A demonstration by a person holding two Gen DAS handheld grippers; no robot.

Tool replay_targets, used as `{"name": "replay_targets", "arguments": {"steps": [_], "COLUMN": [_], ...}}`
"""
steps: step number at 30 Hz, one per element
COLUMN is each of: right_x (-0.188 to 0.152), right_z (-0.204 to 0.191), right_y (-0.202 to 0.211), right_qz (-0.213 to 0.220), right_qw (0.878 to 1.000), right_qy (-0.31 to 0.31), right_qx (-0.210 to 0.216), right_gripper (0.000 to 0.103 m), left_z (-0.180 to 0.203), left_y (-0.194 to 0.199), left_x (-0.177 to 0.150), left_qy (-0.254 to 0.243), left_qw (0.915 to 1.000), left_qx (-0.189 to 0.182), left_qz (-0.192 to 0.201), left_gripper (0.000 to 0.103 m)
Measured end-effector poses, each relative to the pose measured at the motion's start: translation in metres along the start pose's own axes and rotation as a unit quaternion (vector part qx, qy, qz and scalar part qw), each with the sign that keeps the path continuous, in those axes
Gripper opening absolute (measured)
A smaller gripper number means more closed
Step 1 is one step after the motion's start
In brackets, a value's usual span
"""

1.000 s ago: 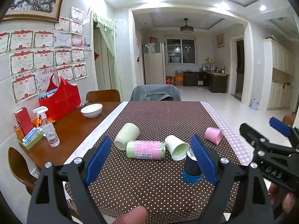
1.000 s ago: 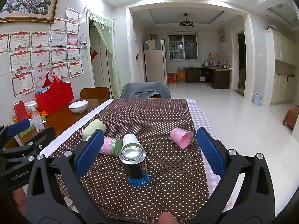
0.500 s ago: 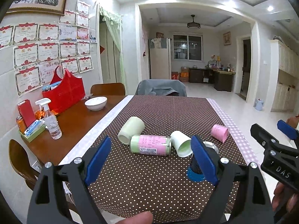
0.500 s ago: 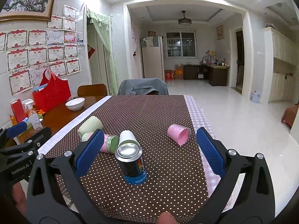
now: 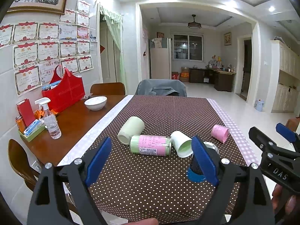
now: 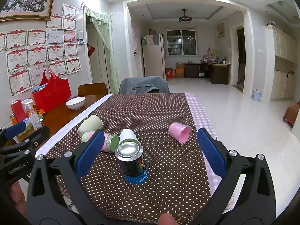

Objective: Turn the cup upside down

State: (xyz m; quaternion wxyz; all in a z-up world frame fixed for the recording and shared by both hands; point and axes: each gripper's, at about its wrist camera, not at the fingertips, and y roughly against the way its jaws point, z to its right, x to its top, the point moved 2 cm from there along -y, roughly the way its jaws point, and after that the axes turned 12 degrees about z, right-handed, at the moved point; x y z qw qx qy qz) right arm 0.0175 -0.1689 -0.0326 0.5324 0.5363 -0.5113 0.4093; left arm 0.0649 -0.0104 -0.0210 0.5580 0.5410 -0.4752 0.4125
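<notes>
Dotted tablecloth [image 5: 150, 178]: 3 tipped cups [image 5: 181, 144], unheld.

I read the bench [image 5: 78, 120] as glossy brown wood | its cloth [image 5: 150, 178] matt dotted fabric | can [image 6: 133, 163] with shiny metal top, glossy printed wall | beside the can, white cup [image 6: 127, 136] smooth and matt | my claws' [image 6: 150, 150] blue pads [image 6: 211, 151] matt, frames black plastic | floor [image 6: 243, 123] glossy tile.

Each claw is a black plastic frame with triangular cut-outs, silver screws at the joints and blue pads on its fingers: the left claw [image 5: 151, 156] reads "GenRobot.AI", the right claw [image 6: 150, 150] "DAS". Bare fingertips [image 6: 166, 218] show beneath.
</notes>
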Motion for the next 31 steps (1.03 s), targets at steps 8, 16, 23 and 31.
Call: {"name": "replay_targets", "arguments": {"steps": [8, 16, 23, 31], "right_x": [-0.0036, -0.0043, -0.0055, -0.0068], "right_z": [-0.0009, -0.0003, -0.0014, -0.001], "right_y": [-0.0017, -0.0043, -0.0049, -0.0062], "right_qz": [-0.004, -0.007, -0.008, -0.009], "right_qw": [1.0, 1.0, 1.0, 1.0], "right_qy": [0.0, -0.001, -0.002, -0.005], "right_qx": [0.001, 0.004, 0.006, 0.009], "right_gripper": [0.097, 0.097, 0.097, 0.097], "left_z": [0.0008, 0.0009, 0.0024, -0.0004], "left_y": [0.0005, -0.0002, 0.0012, 0.0], "left_x": [-0.0007, -0.0014, -0.0014, -0.001], "left_qy": [-0.002, -0.002, -0.003, -0.001], "left_qw": [1.0, 1.0, 0.9999, 1.0], "left_qx": [-0.003, -0.004, -0.009, 0.0], "left_qz": [0.0, -0.002, 0.004, 0.0], "left_gripper": [0.085, 0.085, 0.085, 0.085]}}
